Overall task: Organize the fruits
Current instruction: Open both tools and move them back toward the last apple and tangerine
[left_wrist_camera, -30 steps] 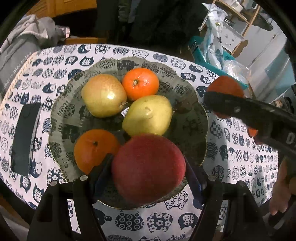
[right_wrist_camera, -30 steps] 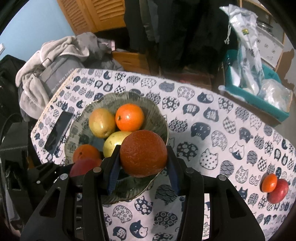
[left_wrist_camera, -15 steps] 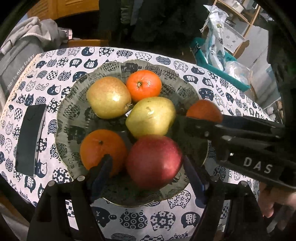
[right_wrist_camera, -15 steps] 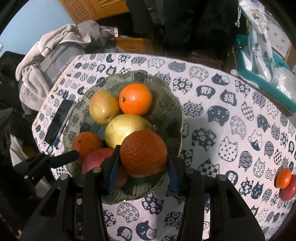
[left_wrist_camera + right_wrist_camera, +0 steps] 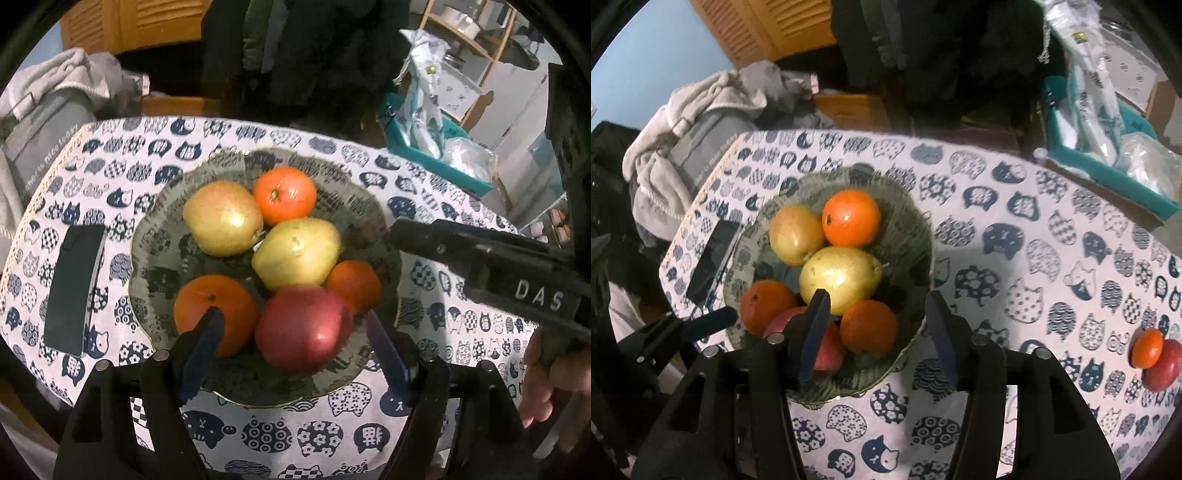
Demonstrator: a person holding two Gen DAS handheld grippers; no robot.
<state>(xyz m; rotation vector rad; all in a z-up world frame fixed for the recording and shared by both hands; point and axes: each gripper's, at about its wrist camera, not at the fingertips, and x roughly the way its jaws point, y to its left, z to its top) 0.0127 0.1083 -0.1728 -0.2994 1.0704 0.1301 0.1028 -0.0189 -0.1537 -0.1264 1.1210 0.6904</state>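
Both tools (image 5: pixel 291 339) (image 5: pixel 873 325) apart (right opening), empty.

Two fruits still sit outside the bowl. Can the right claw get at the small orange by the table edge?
Probably yes: the right claw is opening, nothing pinched, and bare tablecloth lies between it and the small orange, which touches a red fruit.

A printed cloth (image 5: pixel 1015 206) covers the surface, the patterned bowl (image 5: pixel 919 236) looks glazed and glossy, the apple (image 5: pixel 303 328) and pears (image 5: pixel 297 253) shine smoothly, and the tools' (image 5: pixel 875 332) matt black plastic carries blue pads (image 5: pixel 814 332).
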